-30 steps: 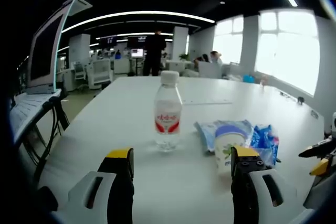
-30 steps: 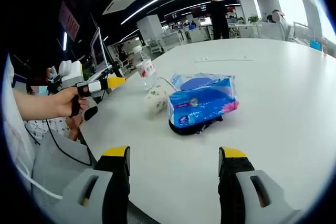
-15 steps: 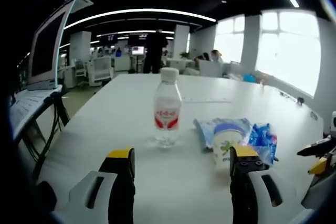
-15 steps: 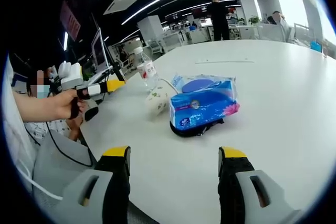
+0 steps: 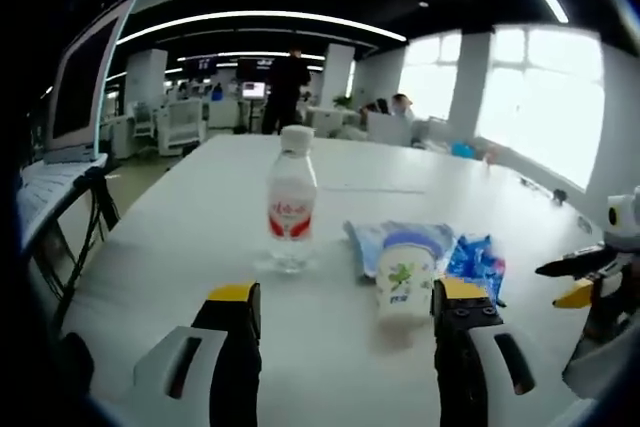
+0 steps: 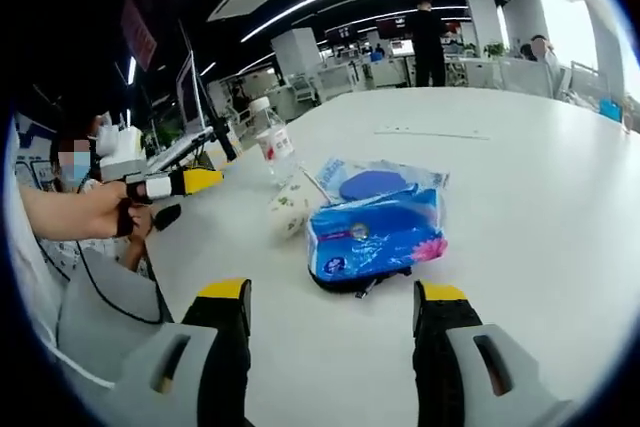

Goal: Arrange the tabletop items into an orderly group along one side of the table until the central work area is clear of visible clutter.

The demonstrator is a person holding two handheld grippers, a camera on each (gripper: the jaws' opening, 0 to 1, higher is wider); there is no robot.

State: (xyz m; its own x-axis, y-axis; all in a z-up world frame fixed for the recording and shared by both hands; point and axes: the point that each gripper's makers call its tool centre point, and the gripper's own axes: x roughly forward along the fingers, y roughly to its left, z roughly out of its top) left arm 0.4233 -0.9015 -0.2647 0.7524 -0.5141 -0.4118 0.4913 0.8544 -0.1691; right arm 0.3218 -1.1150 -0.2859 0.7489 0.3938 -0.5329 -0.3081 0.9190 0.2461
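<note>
A clear water bottle (image 5: 290, 199) with a red label and white cap stands on the white table (image 5: 200, 237). To its right stand a paper cup (image 5: 404, 282) and a blue tissue pack (image 5: 476, 262). My left gripper (image 5: 340, 312) is open, short of the bottle and cup, nothing between its jaws. In the right gripper view the tissue pack (image 6: 375, 232) lies ahead with the cup (image 6: 290, 209) and bottle (image 6: 270, 140) behind it. My right gripper (image 6: 330, 302) is open and apart from the pack. The left gripper (image 6: 165, 187) shows at the left, held by a hand.
A monitor on a stand (image 5: 85, 77) rises at the table's left edge, with cables hanging below. A thin strip (image 6: 432, 134) lies farther out on the table. Office desks and standing people fill the background. The right gripper (image 5: 600, 267) enters at the right.
Both views have shifted with the hands: the left view swung so the bottle and cup sit further left; the tissue pack now lies lower in the right view. Nothing was grasped.
</note>
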